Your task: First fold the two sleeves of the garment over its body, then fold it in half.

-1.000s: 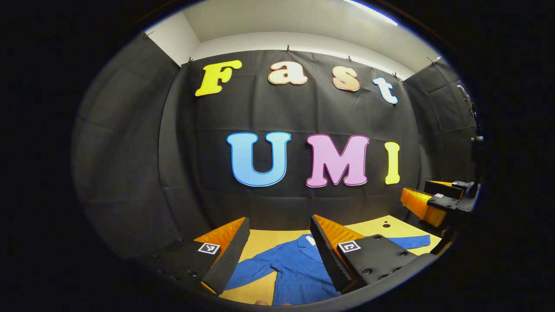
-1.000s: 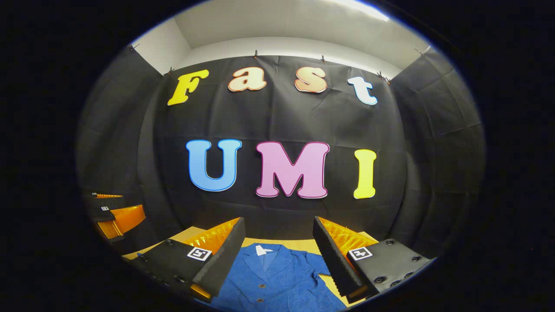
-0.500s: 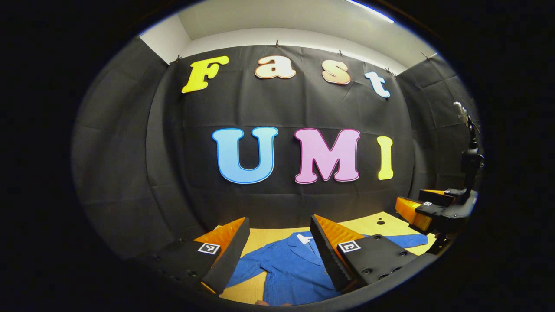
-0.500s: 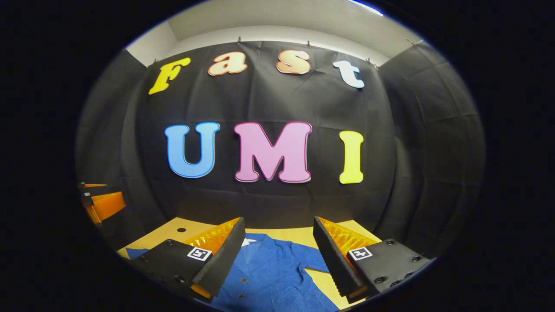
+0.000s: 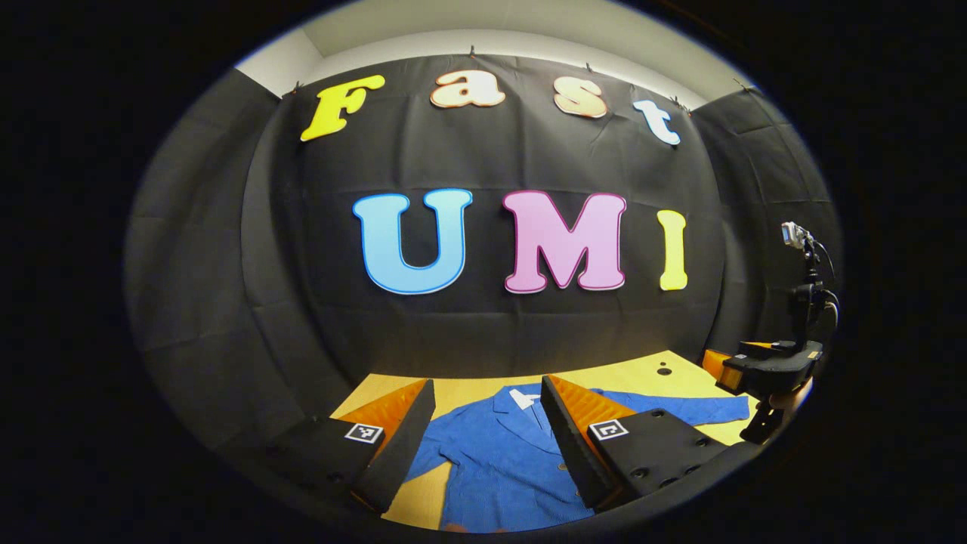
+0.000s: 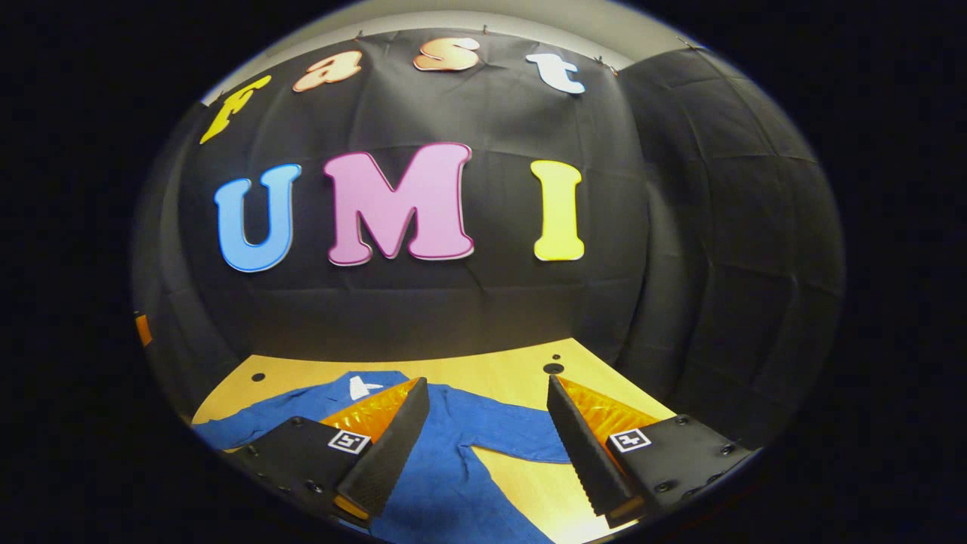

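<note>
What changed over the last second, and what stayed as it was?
Both views tilted down, so more of the table shows. The right claw swung to its right, toward the garment's right sleeve. The left claw barely shifted. Both claws stayed open, holding nothing; the garment lay flat, sleeves unfolded.

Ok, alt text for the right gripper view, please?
The open right gripper hovers over a blue button-up shirt lying flat on a yellow wooden table, one sleeve still spread out between its fingers. Black cloth walls stand behind.
</note>
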The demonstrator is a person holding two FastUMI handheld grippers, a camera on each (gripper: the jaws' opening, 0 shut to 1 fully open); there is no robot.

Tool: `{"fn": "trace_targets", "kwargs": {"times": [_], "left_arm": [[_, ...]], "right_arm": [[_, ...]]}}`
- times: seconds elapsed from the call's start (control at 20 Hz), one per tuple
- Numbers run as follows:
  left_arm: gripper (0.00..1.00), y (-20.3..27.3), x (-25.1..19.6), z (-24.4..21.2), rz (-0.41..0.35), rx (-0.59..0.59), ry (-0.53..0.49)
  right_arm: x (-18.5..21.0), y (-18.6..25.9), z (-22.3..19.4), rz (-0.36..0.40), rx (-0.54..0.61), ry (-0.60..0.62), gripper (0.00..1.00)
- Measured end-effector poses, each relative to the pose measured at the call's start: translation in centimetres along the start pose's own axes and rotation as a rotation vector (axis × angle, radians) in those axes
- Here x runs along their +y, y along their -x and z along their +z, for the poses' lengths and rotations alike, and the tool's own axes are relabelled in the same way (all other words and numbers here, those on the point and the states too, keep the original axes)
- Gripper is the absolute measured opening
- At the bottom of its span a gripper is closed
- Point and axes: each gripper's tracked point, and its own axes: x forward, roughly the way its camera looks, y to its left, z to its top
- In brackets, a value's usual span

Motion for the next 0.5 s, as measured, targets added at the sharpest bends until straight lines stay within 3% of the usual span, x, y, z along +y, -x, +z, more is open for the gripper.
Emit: {"fn": "trace_targets", "kwargs": {"times": [0.1, 0.15, 0.5], "left_arm": [[0.81, -1.2, -1.0, -0.7, -0.005, 0.041, 0.000], [0.81, -1.7, -1.5, -1.1, -0.003, 0.056, 0.010], [0.84, -5.4, -6.0, -2.8, -0.030, 0.131, 0.064]], "right_arm": [[-1.7, -1.8, -2.1, -0.018, 0.064, 0.001, 0.94], [-3.1, -2.7, -3.4, -0.037, 0.093, 0.011, 0.99], [-14.2, -7.1, -13.9, -0.216, 0.347, -0.047, 0.99]]}}
